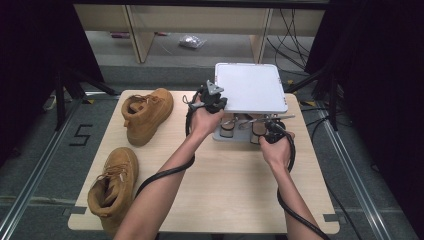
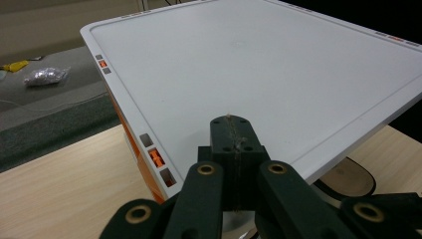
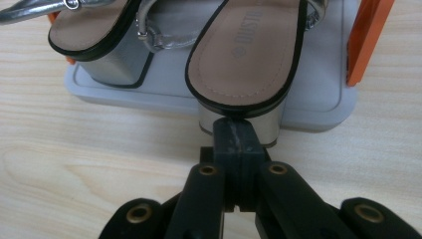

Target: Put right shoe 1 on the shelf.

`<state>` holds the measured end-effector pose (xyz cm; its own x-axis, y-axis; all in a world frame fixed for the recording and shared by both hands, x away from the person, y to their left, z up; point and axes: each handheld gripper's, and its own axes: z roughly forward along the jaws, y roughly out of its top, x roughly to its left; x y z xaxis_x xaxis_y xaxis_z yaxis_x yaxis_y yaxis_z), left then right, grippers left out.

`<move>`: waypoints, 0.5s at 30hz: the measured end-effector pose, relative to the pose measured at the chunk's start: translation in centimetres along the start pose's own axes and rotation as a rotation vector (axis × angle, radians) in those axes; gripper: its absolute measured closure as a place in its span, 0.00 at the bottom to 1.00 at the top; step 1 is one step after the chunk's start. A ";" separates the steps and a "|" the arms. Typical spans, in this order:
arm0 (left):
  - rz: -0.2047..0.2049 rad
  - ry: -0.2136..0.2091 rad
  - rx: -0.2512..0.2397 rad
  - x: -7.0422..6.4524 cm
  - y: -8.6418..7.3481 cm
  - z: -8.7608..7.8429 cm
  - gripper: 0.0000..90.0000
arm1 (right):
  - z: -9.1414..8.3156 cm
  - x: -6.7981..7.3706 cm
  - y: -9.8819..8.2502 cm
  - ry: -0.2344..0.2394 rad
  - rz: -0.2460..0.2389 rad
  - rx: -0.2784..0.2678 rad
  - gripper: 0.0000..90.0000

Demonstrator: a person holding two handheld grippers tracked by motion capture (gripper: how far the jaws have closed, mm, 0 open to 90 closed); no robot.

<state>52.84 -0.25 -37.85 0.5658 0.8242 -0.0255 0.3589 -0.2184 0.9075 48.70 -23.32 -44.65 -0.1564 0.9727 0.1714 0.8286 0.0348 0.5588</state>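
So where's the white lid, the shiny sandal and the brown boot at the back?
white lid (image 2: 259,64), left gripper view, on its flat top.
shiny sandal (image 3: 244,55), right gripper view, on its tan insole.
brown boot (image 1: 147,112), high view, on its side, near the laces.

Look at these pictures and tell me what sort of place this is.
Probably a lab or studio set up for recording, not a home. A small wooden table stands on grey carpet between black curtains, loose cables trail over the floor, and a taped number marks the floor.
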 end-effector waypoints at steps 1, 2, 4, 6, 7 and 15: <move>0.002 0.001 0.002 0.0 0.0 0.0 1.00 | 0.2 -0.1 0.0 -0.004 -0.019 -0.010 1.00; 0.002 0.001 0.001 0.0 0.0 0.0 1.00 | 0.3 -0.1 0.1 -0.002 -0.015 -0.020 1.00; 0.006 0.000 0.002 0.0 0.0 0.0 1.00 | 0.4 -0.1 0.2 -0.017 -0.022 -0.023 1.00; 0.002 -0.004 -0.006 0.0 0.0 0.0 1.00 | 0.7 0.0 0.2 -0.008 -0.011 -0.020 1.00; 0.002 -0.003 -0.007 0.0 0.0 0.0 1.00 | 0.8 0.0 0.2 -0.013 -0.023 -0.024 1.00; 0.008 -0.002 0.003 0.0 0.0 0.0 1.00 | 1.8 -0.1 0.5 -0.035 -0.039 -0.037 1.00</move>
<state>52.85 -0.22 -37.82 0.5701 0.8214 -0.0186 0.3565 -0.2269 0.9063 50.05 -22.98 -45.82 -0.1693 0.9781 0.1207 0.8015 0.0654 0.5944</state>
